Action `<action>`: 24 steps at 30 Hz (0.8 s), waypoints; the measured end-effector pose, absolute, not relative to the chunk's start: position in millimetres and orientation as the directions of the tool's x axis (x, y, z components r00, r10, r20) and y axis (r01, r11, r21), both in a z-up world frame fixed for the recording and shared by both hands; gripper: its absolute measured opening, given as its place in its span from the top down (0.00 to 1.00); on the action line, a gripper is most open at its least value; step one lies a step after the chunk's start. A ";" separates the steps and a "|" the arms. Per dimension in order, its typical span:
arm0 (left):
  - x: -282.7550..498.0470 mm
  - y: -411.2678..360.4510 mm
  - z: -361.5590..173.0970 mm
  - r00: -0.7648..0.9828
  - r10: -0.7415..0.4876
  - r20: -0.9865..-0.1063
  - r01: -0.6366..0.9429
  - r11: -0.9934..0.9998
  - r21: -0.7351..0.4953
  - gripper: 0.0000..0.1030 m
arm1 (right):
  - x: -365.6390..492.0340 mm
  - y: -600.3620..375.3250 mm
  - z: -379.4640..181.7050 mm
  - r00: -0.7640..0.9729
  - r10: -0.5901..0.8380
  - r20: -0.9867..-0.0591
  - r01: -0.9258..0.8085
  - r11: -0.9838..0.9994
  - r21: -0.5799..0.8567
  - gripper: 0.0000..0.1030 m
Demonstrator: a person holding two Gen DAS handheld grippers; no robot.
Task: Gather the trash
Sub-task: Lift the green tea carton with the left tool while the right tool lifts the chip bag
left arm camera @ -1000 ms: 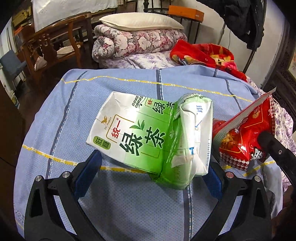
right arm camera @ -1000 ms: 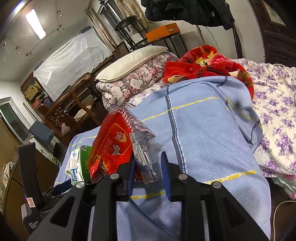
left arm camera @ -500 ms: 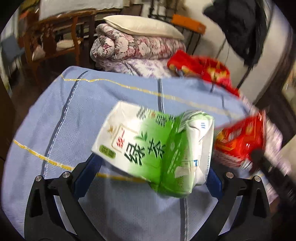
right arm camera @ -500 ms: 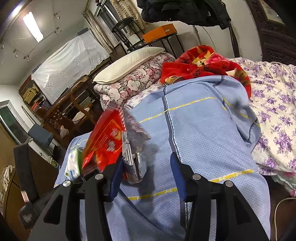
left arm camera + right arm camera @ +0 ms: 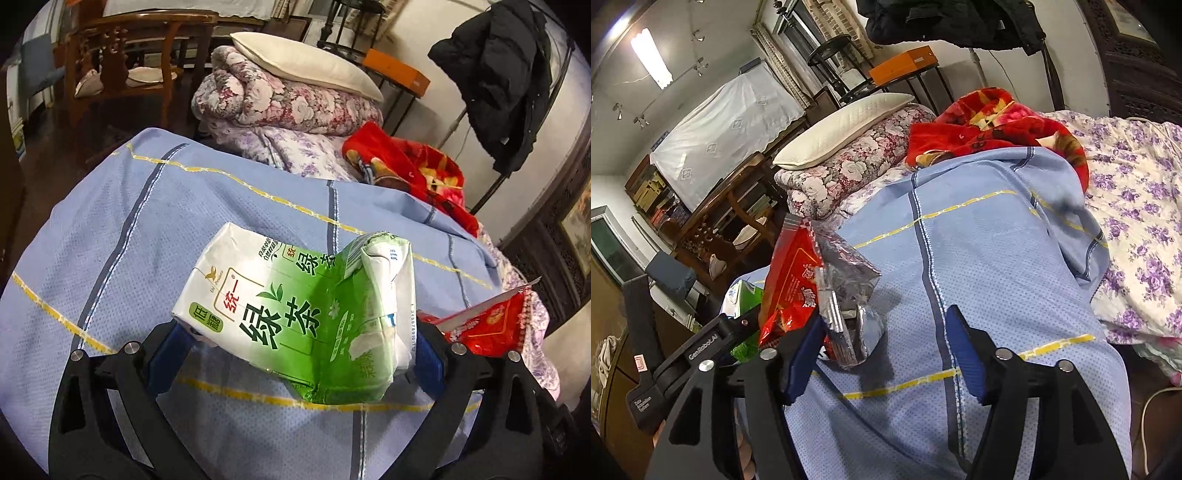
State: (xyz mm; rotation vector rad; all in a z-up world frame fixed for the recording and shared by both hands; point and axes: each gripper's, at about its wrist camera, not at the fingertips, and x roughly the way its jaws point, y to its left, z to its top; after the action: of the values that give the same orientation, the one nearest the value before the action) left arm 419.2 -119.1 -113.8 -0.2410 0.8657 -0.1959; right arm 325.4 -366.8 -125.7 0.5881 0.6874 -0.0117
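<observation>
Trash here is two pieces, and each one sits at a different gripper. Nearest in the left wrist view, the left gripper [image 5: 295, 347] has its jaws spread wide around the crushed green tea carton [image 5: 303, 317]; the blue pads press on the carton's two ends, at about 9 and 3 o'clock from its middle, so I judge it is gripped and lifted off the blue bedspread [image 5: 155, 236]. The long axis of the carton runs across the jaws, from 9 to 3 o'clock, a little tilted. In the right wrist view the right gripper [image 5: 882, 354] has its jaws opening, and the red snack wrapper [image 5: 798, 284] leans against the left pad only, at about 10 o'clock from the middle of the gap; the right pad stands apart from it, with bare bedspread between. The wrapper stands almost upright, its long axis from 6 to 12 o'clock, with the silver inside turned toward the gap. I think the wrapper is being let go, and it lies just beside the carton, at 3 o'clock from it in the left view. So the right hand is the nearer one for the wrapper. Farther away, at 12 o'clock, are the folded floral quilt [image 5: 288, 99] with a pillow [image 5: 306, 62] on it, and the red blanket [image 5: 990, 125].
</observation>
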 end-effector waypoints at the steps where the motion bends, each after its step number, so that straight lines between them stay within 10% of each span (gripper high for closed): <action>1: 419.5 -121.2 -113.8 0.630 -0.259 -0.732 0.072 0.958 -0.276 0.07 | 325.3 -367.3 -125.7 0.779 0.178 -0.601 0.202 0.836 0.510 0.31; 24: 433.8 -153.1 -125.5 0.566 -0.117 -0.816 0.207 0.978 0.003 0.05 | 326.6 -378.0 -132.5 0.782 0.193 -0.593 0.225 0.799 0.557 0.24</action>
State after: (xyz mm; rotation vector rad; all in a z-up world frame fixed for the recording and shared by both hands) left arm 433.8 -153.1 -125.5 0.1023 0.9506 -0.1905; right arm 326.6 -378.0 -132.5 0.6579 0.6854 -0.0191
